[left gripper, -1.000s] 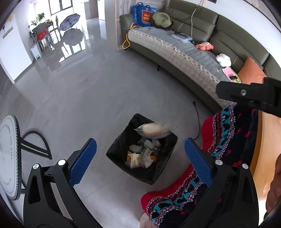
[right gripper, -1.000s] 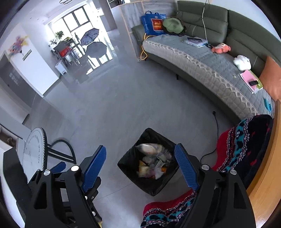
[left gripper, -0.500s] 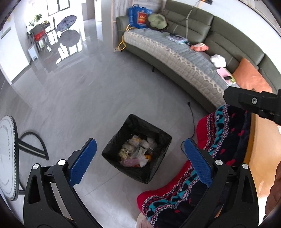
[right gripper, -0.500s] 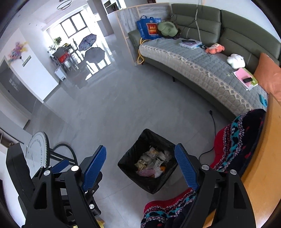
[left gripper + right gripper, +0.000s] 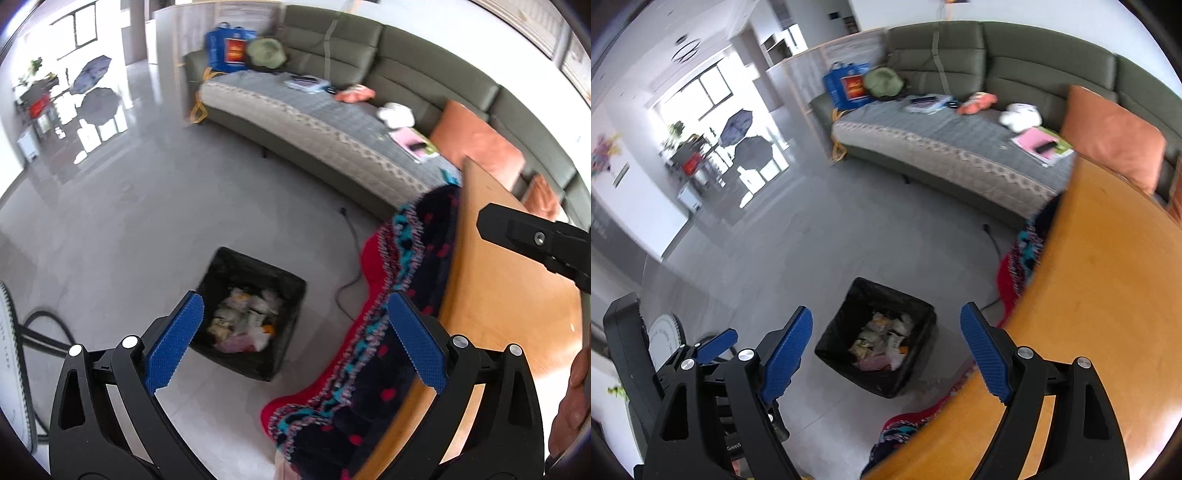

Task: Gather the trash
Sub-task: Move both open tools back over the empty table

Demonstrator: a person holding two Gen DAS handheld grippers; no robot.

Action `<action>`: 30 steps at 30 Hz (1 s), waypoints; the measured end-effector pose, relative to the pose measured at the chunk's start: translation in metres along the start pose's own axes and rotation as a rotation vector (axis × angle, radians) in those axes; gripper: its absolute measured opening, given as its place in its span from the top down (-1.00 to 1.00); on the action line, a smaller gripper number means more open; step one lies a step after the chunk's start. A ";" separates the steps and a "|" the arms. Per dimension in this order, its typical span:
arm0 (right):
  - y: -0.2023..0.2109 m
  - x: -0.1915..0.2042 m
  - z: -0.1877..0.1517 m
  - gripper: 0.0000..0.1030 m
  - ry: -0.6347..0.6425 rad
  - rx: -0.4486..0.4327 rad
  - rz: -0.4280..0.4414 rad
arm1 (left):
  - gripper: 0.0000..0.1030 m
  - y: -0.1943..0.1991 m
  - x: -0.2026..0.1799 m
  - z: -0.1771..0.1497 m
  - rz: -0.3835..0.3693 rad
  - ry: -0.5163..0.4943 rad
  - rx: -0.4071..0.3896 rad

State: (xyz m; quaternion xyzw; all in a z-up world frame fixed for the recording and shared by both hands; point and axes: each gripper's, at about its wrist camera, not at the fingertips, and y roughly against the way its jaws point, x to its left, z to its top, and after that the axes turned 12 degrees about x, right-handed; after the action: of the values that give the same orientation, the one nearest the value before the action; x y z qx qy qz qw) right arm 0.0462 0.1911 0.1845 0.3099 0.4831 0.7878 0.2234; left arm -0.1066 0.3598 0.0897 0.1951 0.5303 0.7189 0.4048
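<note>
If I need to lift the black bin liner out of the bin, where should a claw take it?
Pinch the bin liner at its rim, coming from above. The film folds over the bin's top edge, giving a thin lip; the trash lies well below it, so the rim stays free. A corner probably bunches best.

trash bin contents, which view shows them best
The right wrist view: the black-lined trash bin sits unobstructed between the tongs, wrappers visible inside. In the left wrist view the bin is partly hidden by the left blue pad and blurrier.

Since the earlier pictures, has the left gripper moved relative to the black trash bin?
Yes. The left gripper has swung toward the wooden table: the trash bin now sits by its left finger, and more tabletop shows.
</note>
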 end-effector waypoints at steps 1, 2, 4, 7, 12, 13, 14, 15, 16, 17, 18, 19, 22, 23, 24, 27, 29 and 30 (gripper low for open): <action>0.003 -0.009 -0.005 -0.62 -0.011 -0.004 -0.010 | -0.88 -0.001 -0.009 -0.002 -0.006 -0.010 0.002; 0.008 -0.019 -0.011 -0.62 -0.026 -0.009 -0.025 | -0.88 -0.002 -0.019 -0.004 -0.015 -0.027 0.005; 0.016 -0.039 -0.023 -0.62 -0.057 -0.016 -0.042 | -0.88 -0.004 -0.041 -0.008 -0.031 -0.067 0.013; 0.027 -0.067 -0.039 -0.62 -0.103 -0.021 -0.059 | -0.88 -0.007 -0.072 -0.015 -0.050 -0.123 0.022; 0.043 -0.112 -0.068 -0.62 -0.180 -0.032 -0.085 | -0.88 -0.010 -0.120 -0.026 -0.083 -0.199 0.033; 0.047 -0.122 -0.075 -0.62 -0.198 -0.035 -0.090 | -0.88 -0.010 -0.132 -0.029 -0.096 -0.218 0.031; 0.051 -0.131 -0.082 -0.62 -0.215 -0.039 -0.095 | -0.88 -0.010 -0.143 -0.032 -0.106 -0.235 0.028; 0.054 -0.137 -0.087 -0.62 -0.226 -0.041 -0.099 | -0.88 -0.009 -0.150 -0.034 -0.112 -0.249 0.026; 0.058 -0.146 -0.094 -0.62 -0.241 -0.045 -0.108 | -0.88 -0.009 -0.162 -0.039 -0.118 -0.272 0.025; 0.062 -0.155 -0.101 -0.62 -0.255 -0.051 -0.118 | -0.88 -0.010 -0.170 -0.041 -0.122 -0.289 0.027; 0.065 -0.160 -0.106 -0.62 -0.263 -0.054 -0.126 | -0.88 -0.010 -0.180 -0.044 -0.128 -0.308 0.029; 0.069 -0.170 -0.115 -0.62 -0.279 -0.059 -0.138 | -0.88 -0.011 -0.191 -0.048 -0.134 -0.330 0.034; 0.079 -0.192 -0.138 -0.62 -0.322 -0.068 -0.159 | -0.88 -0.014 -0.220 -0.058 -0.154 -0.381 0.045; 0.082 -0.199 -0.145 -0.62 -0.334 -0.070 -0.167 | -0.88 -0.015 -0.226 -0.060 -0.157 -0.391 0.047; 0.085 -0.209 -0.154 -0.62 -0.353 -0.075 -0.179 | -0.88 -0.017 -0.236 -0.064 -0.162 -0.409 0.051; 0.093 -0.232 -0.177 -0.62 -0.400 -0.079 -0.198 | -0.88 -0.021 -0.257 -0.078 -0.173 -0.447 0.061; 0.096 -0.246 -0.192 -0.62 -0.432 -0.081 -0.211 | -0.88 -0.024 -0.273 -0.087 -0.178 -0.479 0.065; 0.097 -0.250 -0.197 -0.62 -0.444 -0.082 -0.217 | -0.88 -0.025 -0.281 -0.093 -0.179 -0.498 0.067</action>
State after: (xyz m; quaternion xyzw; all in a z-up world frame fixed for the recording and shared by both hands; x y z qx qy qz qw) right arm 0.0793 -0.1369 0.1361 0.4125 0.4200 0.6908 0.4198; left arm 0.0047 0.0848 0.0746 0.3316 0.4531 0.5922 0.5779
